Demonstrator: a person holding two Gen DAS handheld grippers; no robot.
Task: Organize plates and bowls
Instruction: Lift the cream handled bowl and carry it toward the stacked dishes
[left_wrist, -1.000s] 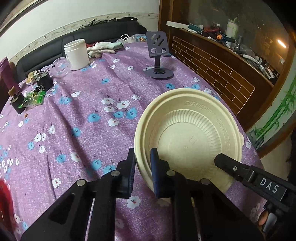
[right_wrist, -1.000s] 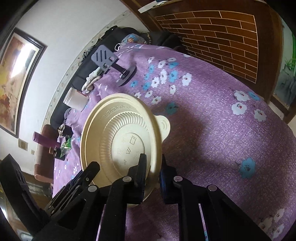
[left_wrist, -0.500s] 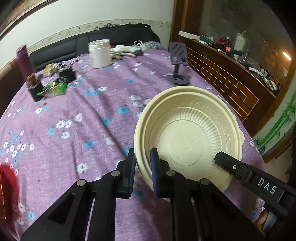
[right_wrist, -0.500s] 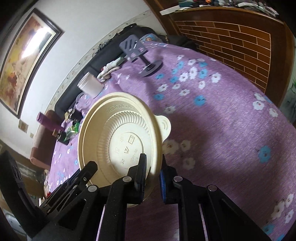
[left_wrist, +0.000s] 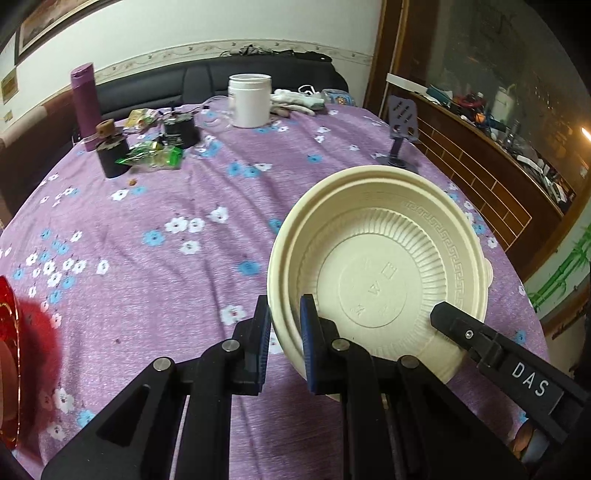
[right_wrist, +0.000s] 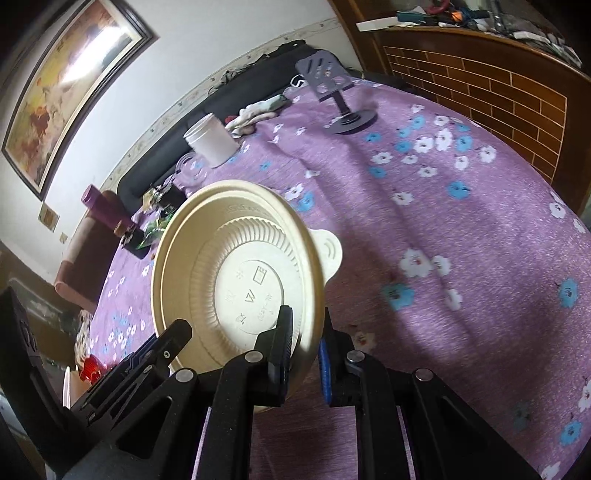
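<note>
Carried leftward, bowl (left_wrist: 384, 266) remains clamped between both claws.

I am in a lived-in home, at a table under a purple flowered cloth (left_wrist: 155, 280) with a black sofa (left_wrist: 207, 79) against the wall behind it. A framed painting (right_wrist: 62, 88) hangs above, and a brick-patterned wooden counter (left_wrist: 480, 162) beside me is heaped with clutter. A white jar (left_wrist: 249, 99), a purple flask (left_wrist: 85, 101), snack wrappers (left_wrist: 151, 155) and a phone stand (left_wrist: 400, 129) sit on the cloth.
</note>
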